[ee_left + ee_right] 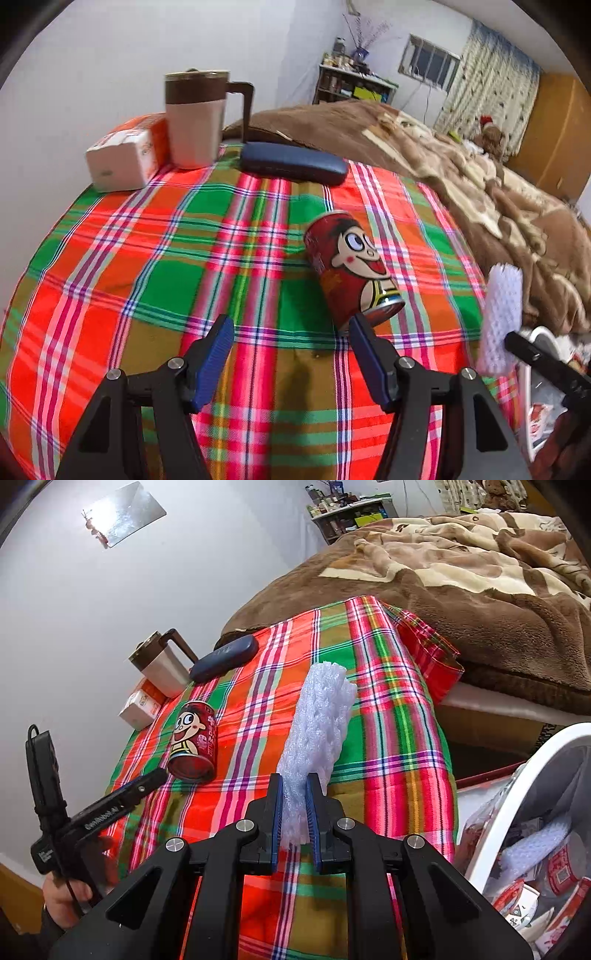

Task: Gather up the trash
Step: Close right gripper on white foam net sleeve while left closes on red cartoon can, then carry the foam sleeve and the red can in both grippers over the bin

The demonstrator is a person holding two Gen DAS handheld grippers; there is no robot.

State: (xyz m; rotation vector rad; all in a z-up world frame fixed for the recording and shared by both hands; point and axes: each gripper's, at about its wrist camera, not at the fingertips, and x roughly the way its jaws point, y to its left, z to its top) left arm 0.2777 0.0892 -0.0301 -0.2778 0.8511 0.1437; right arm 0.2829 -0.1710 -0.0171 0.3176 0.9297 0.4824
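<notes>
A red drink can (351, 266) with a cartoon face lies on its side on the plaid tablecloth (147, 258). My left gripper (291, 325) is open just short of it, its right finger beside the can's near end. The can also shows in the right wrist view (194, 740), with the left gripper (147, 777) beside it. My right gripper (294, 786) is shut on a white foam net sleeve (317, 720) and holds it above the cloth. The sleeve shows at the right of the left wrist view (500, 314).
A white trash bin (517, 786) with wrappers and cups stands at the right, beside the table. At the far end of the table are a brown-lidded mug (195, 118), a tissue box (123, 158) and a dark glasses case (293, 162). A bed with a brown blanket (461, 162) lies beyond.
</notes>
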